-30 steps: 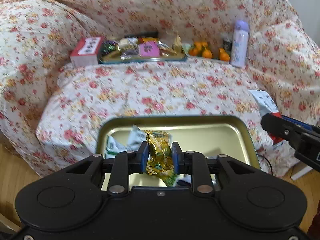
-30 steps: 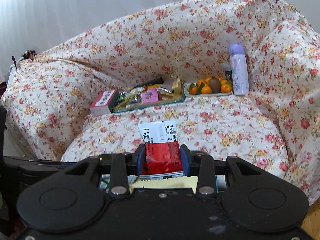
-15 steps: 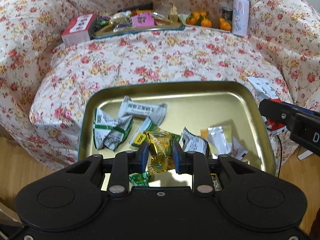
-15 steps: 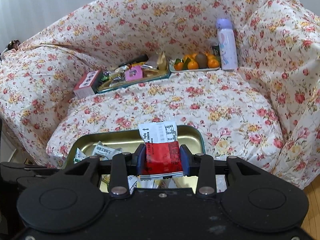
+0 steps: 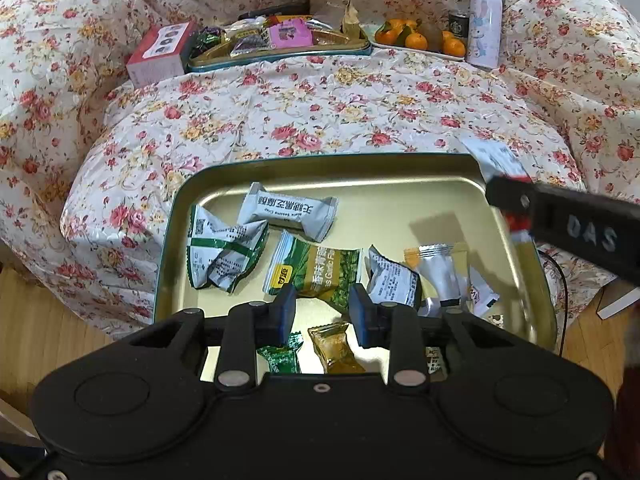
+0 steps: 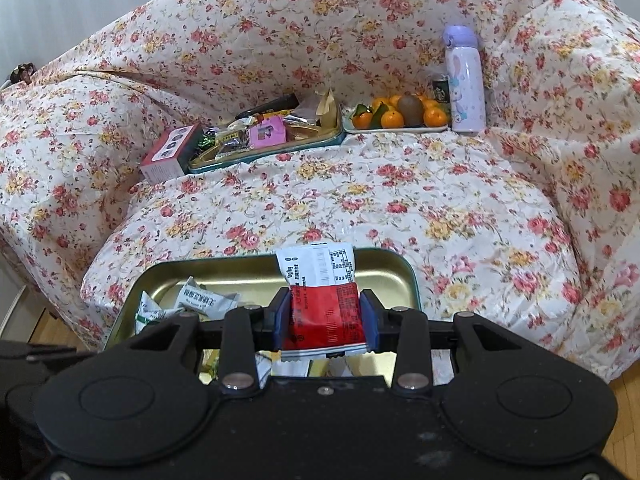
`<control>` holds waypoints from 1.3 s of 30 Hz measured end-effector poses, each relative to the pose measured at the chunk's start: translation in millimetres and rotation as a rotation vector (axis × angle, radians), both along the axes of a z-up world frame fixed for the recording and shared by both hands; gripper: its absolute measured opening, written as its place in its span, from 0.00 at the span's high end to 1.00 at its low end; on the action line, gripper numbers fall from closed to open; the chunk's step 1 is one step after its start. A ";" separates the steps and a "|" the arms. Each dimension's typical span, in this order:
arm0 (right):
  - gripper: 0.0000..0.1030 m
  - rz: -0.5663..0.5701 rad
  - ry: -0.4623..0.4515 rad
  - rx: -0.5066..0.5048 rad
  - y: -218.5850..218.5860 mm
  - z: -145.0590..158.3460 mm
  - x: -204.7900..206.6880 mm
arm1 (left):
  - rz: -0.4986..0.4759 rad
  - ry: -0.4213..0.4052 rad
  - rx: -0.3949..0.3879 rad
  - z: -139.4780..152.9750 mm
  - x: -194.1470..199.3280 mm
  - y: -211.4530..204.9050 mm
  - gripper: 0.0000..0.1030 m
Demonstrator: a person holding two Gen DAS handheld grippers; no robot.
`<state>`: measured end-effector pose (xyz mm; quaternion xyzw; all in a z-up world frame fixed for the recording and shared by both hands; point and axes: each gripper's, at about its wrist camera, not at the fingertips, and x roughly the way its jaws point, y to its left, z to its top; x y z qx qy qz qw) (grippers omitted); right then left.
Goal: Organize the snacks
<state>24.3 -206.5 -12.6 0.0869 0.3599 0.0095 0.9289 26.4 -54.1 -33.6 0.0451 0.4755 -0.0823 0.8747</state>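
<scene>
Left claw (image 5: 322,312) jaws just opening, gold candy (image 5: 335,346) dropped into tray (image 5: 400,166); right claw (image 6: 325,318) clamps red packet (image 6: 326,314) above it for drop-off.

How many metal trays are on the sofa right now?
2: the near tray at the seat's front edge, holding loose packets, and the far tray against the backrest, beside the white fruit plate.

Soft, even daylight fills both views, with a faint sheen on the gold tray (image 5: 400,184) and a dim shadow on its floor. The right gripper (image 5: 560,220) is motion-blurred in the left view. Fisheye bending curves the sofa (image 6: 400,200) at the edges, corners falling dark.
</scene>
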 end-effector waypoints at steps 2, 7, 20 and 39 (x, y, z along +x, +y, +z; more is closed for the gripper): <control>0.61 0.004 -0.011 -0.004 0.3 -0.8 5.0 | 0.008 0.004 -0.003 -0.8 0.4 1.7 0.61; 0.58 0.002 -0.038 -0.007 3.9 1.8 12.0 | 0.040 0.003 -0.011 -0.6 1.8 7.5 0.61; 0.42 -0.045 -0.007 -0.031 4.2 10.0 -15.7 | 0.081 -0.034 -0.005 5.7 0.7 18.1 0.61; 0.30 -0.057 0.109 -0.044 16.3 -4.7 -36.0 | 0.098 -0.068 0.037 6.7 -3.7 25.4 0.61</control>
